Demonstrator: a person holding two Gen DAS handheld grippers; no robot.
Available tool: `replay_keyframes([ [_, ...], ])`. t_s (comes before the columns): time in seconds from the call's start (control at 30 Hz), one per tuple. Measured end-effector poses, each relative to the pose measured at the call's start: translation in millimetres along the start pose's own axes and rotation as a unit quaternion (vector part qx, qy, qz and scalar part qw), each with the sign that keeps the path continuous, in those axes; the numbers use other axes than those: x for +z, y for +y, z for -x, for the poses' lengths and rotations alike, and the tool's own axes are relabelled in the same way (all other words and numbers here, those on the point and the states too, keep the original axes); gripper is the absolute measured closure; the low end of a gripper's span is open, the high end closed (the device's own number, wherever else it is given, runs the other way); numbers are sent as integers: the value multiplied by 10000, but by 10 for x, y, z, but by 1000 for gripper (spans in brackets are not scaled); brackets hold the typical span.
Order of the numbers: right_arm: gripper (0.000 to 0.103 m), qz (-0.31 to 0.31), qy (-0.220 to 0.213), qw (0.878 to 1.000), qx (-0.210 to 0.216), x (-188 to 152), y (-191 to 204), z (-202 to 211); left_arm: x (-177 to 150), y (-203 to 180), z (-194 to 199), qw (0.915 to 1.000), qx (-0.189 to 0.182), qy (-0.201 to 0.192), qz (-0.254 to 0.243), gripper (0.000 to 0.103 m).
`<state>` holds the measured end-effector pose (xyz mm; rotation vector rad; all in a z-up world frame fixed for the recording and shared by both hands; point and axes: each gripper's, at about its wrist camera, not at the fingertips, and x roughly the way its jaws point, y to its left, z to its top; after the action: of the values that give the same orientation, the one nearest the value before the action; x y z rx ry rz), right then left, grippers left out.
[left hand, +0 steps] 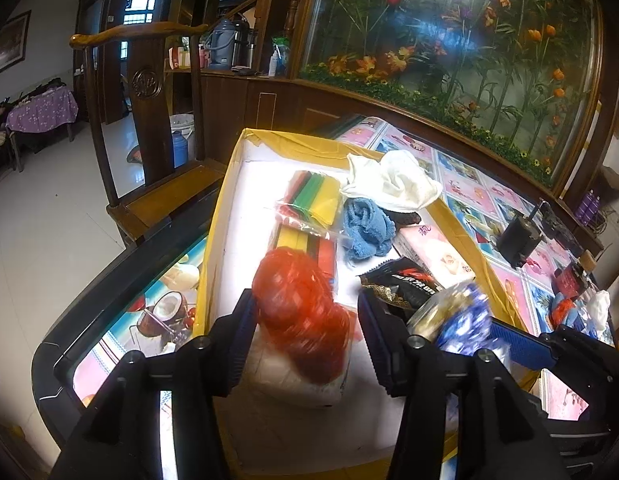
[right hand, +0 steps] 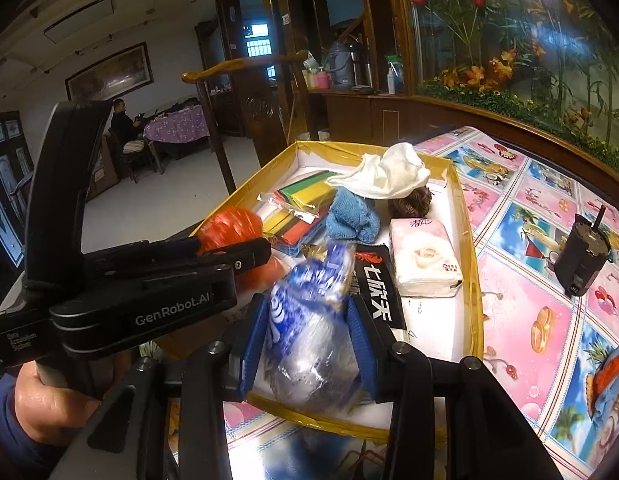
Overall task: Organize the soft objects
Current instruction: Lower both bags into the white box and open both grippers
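The left tool (left hand: 305, 336) stands partly open, its blue pads either side of a crumpled red plastic mesh bag (left hand: 299, 312) without clearly pressing it; the bag rests on a white packet at the near end of the yellow-rimmed white cardboard tray (left hand: 229, 168). The right tool (right hand: 309, 344) is clamped on a crinkled blue-and-clear plastic packet (right hand: 313, 320), held over the tray's near edge just right of the red bag. Its long axis runs away toward the far rim. Free white floor lies ahead, before the black snack packet (right hand: 375, 292) and pink tissue pack (right hand: 423, 256).
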<state>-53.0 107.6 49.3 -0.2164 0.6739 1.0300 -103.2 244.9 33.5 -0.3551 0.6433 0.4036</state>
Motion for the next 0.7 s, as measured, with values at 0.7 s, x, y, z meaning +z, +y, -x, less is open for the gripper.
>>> replay_keyframes([
  [0.7, 58, -387, -324, 9984, 250, 2, -139, 261, 51, -24, 166, 9995, 123, -254, -113, 46],
])
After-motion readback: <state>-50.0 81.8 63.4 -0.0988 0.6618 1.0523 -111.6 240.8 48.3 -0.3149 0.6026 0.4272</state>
